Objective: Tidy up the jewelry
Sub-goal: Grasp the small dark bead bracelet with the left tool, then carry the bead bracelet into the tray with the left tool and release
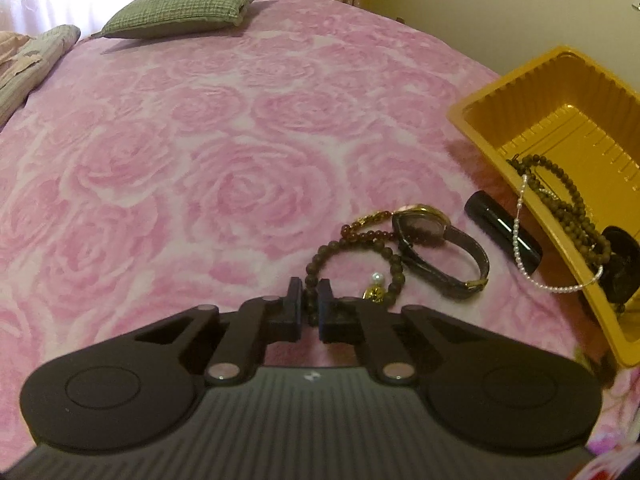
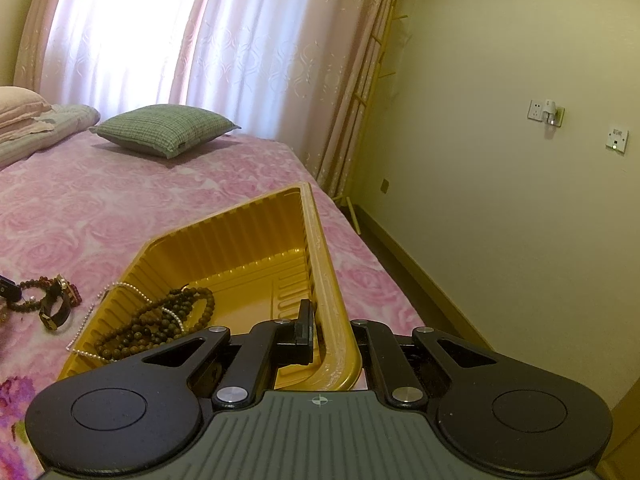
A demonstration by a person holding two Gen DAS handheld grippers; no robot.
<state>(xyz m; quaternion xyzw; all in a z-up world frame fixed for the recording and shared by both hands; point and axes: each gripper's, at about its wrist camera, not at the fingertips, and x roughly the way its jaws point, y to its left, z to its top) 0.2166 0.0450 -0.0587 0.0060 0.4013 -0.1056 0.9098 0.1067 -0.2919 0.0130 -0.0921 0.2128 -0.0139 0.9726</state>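
A yellow plastic tray (image 1: 476, 114) lies on the pink rose bedspread at the right; it also shows in the right wrist view (image 2: 256, 210). It holds a long brown bead necklace (image 1: 568, 204) and part of a pearl string (image 1: 520, 216) that hangs over its rim. My left gripper (image 1: 309, 300) is shut on a brown bead bracelet (image 1: 320, 254) with a gold charm. A wristwatch (image 1: 436, 236) and a dark red bead bracelet (image 1: 372, 232) lie beside it. My right gripper (image 2: 332, 320) is shut on the tray's right rim; only its left finger (image 2: 305, 320) shows.
A black cylinder (image 1: 502, 232) lies between the watch and the tray. A green checked pillow (image 1: 188, 6) sits far back on the bed. The bed's right edge (image 2: 360, 240) drops to the floor by the yellow wall (image 2: 500, 200). Folded bedding (image 1: 28, 64) is at the far left.
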